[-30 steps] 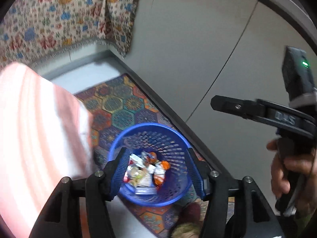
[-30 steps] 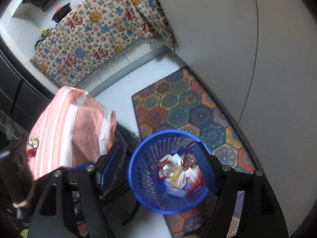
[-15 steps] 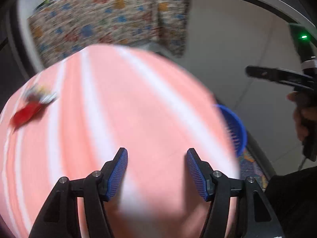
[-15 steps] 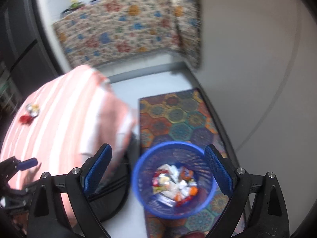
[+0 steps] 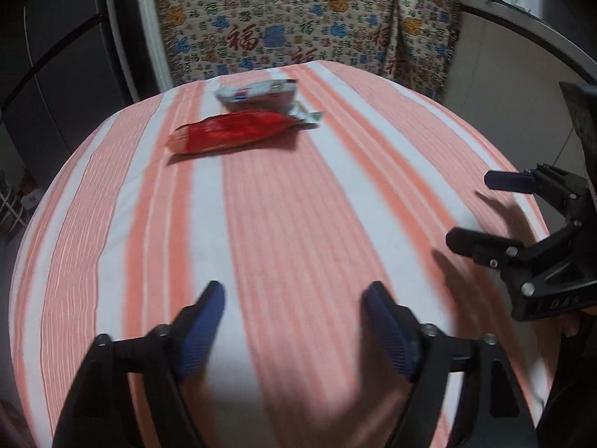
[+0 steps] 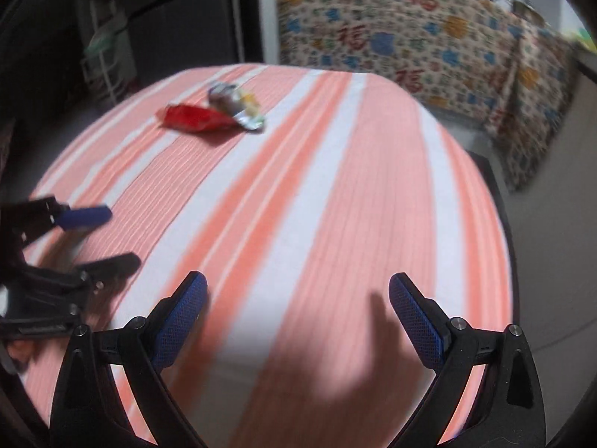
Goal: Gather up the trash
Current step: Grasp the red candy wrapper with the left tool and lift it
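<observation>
A red snack wrapper (image 5: 238, 130) lies at the far side of the table with the orange and white striped cloth (image 5: 283, 224). A silver-white wrapper (image 5: 261, 95) lies just behind it, touching it. Both also show in the right wrist view, the red wrapper (image 6: 194, 117) and the silver wrapper (image 6: 235, 106). My left gripper (image 5: 294, 317) is open and empty over the near part of the table. My right gripper (image 6: 298, 310) is open and empty, to the right of the left one; it also shows in the left wrist view (image 5: 481, 212).
A patterned cloth (image 5: 306, 33) hangs over a counter behind the table. Dark cabinets (image 6: 179, 18) stand at the back left. Grey floor (image 6: 552, 224) lies to the right of the table. The blue trash basket is out of view.
Both grippers swung up from over the blue basket on the floor rug to over the striped table. The two wrappers came into view. Both stayed open.
</observation>
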